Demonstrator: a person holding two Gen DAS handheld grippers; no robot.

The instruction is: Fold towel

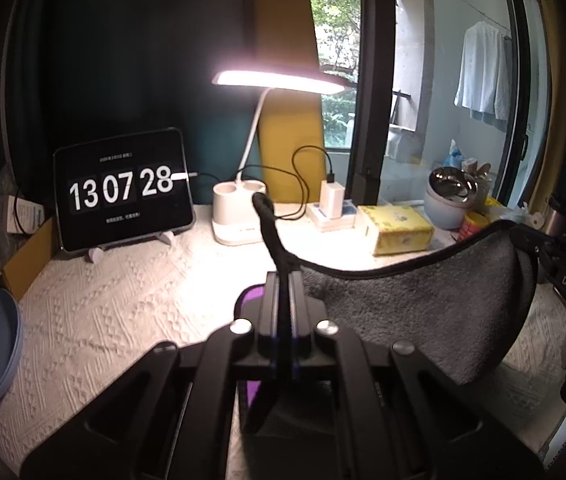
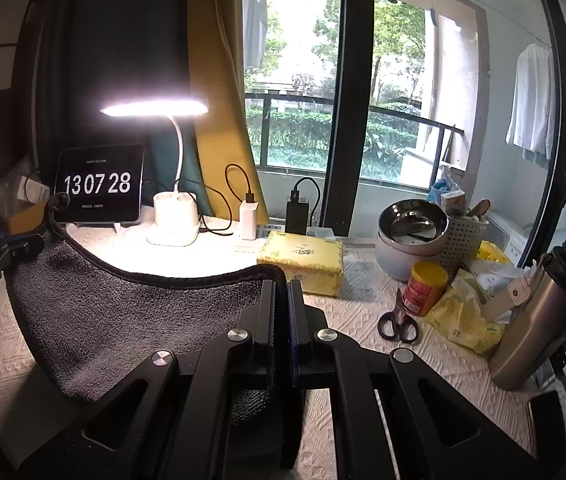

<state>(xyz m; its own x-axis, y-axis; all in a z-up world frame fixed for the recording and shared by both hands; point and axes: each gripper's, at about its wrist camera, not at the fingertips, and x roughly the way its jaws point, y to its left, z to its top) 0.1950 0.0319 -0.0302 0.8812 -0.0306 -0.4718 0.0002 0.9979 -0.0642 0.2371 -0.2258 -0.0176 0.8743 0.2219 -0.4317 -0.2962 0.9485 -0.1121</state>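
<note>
**Towel slung between two grippers above the counter**

Left gripper (image 1: 282,280): jaws clenched on one corner of the towel (image 1: 415,308), with the black hanging loop (image 1: 269,224) sticking up past the tips. Right gripper (image 2: 282,288): jaws clenched on the opposite corner of the same black-bound edge. Grey cloth stretched between the two, raised off the white textured counter (image 1: 123,304), the held edge sagging in a shallow curve and the body drooping toward the camera side. Long axis of the held edge running side to side, gripper to gripper; from the left jaws the towel lying to the right, from the right jaws to the left. Neither hand nearer: each at its own end of the span. Lower edge hidden beneath the grippers in both views, so contact with the counter not determinable.

Likely next move, judged from this pose: carrying the held edge forward or down onto the opposite edge, keeping both corners level so the fold line runs parallel to the span.

Hazards ahead on the counter: lamp (image 1: 239,216), clock tablet (image 1: 123,190) and tissue box (image 1: 399,230) behind the towel; scissors (image 2: 397,322) and red jar (image 2: 425,288) to the right.
</note>
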